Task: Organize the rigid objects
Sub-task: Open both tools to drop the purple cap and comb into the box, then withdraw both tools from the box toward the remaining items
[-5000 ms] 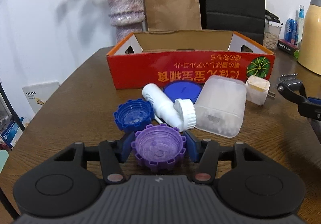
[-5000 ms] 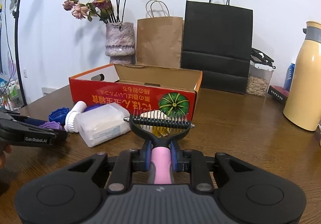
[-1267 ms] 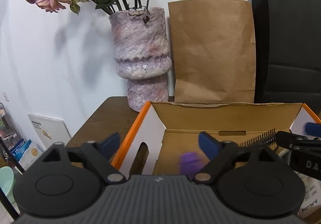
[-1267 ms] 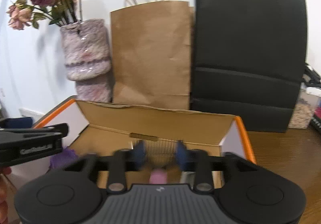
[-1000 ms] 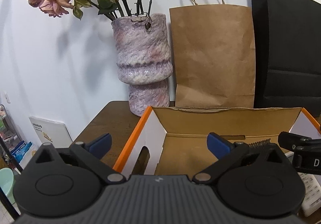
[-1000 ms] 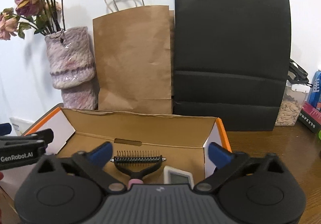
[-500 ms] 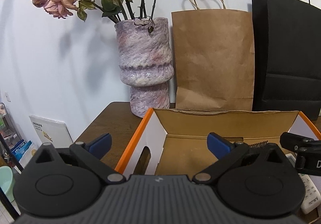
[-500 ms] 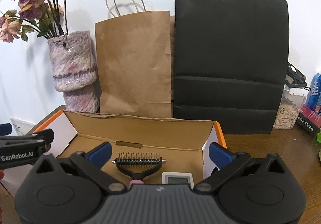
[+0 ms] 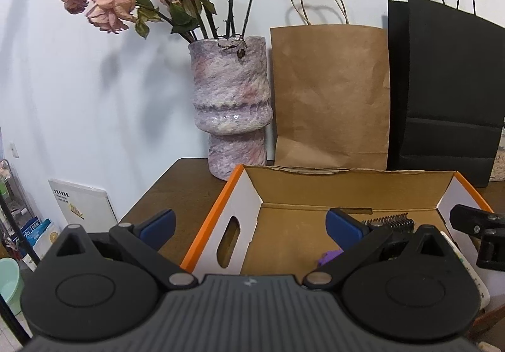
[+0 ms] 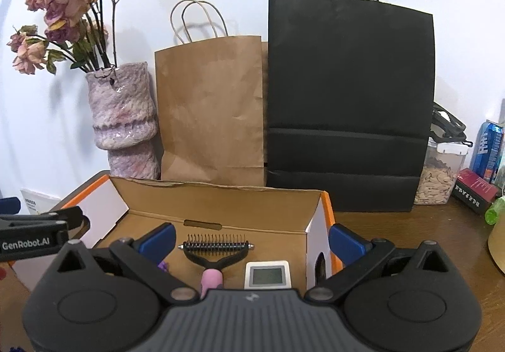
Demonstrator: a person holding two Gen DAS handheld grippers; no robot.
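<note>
An orange cardboard box (image 9: 214,216) (image 10: 221,207) stands open on the wooden table. Inside it lie a black comb with a pink handle (image 10: 216,249), a white digital device (image 10: 266,274) and a purple cap (image 9: 329,257), which is partly hidden behind a finger. The comb's teeth (image 9: 389,222) show past my left gripper's right finger. My left gripper (image 9: 251,224) hovers open over the box's left end, holding nothing. My right gripper (image 10: 252,240) hovers open above the box's right half, also holding nothing. Each gripper appears at the edge of the other's view.
Behind the box stand a mottled purple vase of dried roses (image 9: 232,106), a brown paper bag (image 10: 210,112) and a black paper bag (image 10: 350,106). A jar of nuts (image 10: 440,175), a blue can (image 10: 487,150) and a book (image 10: 476,191) sit at the right.
The left gripper let go of the purple cap and the right let go of the comb; both now lie in the box. Both grippers opened wide and drew back slightly.
</note>
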